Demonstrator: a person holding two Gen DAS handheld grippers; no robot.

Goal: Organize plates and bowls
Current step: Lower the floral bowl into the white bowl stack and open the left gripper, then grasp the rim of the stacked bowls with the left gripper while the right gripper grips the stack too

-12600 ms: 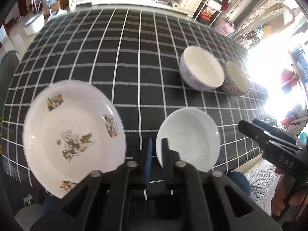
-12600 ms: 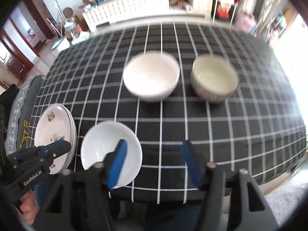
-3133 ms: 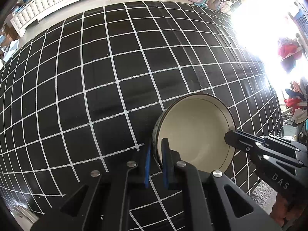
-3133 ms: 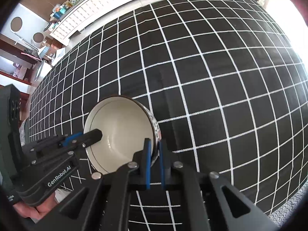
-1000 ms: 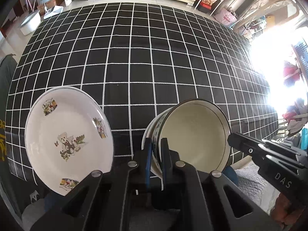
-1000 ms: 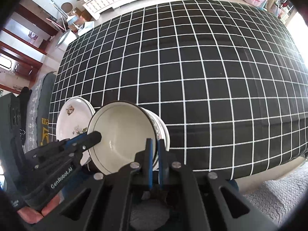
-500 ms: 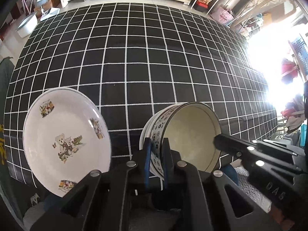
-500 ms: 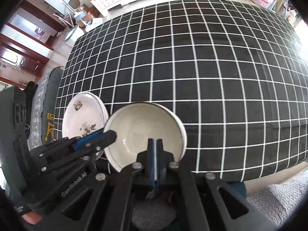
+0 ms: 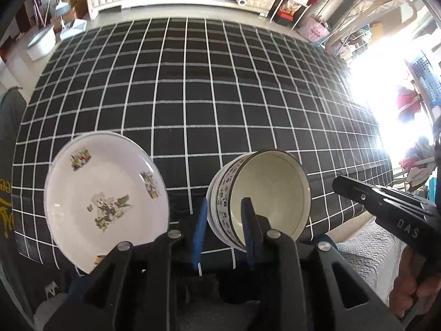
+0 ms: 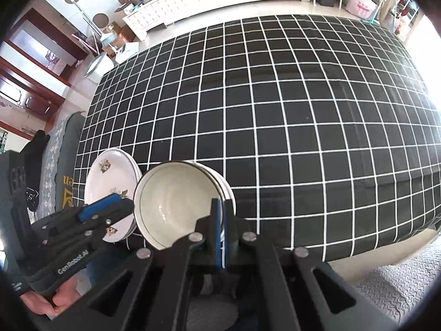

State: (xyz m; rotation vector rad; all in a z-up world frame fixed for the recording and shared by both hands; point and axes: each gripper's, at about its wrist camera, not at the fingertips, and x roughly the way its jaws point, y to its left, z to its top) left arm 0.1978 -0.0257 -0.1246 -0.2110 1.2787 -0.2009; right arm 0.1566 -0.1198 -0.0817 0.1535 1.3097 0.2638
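Left wrist: left tongs (image 9: 223, 226) just opening astride bowl (image 9: 264, 195) rim at table's (image 9: 193, 88) near edge; right tongs (image 10: 221, 231) closed.

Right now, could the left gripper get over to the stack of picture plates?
Probably yes. The left gripper has just been opening, its pads off the top bowl's rim, and the plates sit right beside, nothing between.

- Bowls nested under the patterned bowl (image 9: 264, 193): only their rims show, count unclear.
- Plate stack (image 9: 106, 176) beside that bowl: near edge hidden behind gripper bodies.
- Tabletop (image 9: 193, 96) beyond the bowl: right edge lost in window glare.
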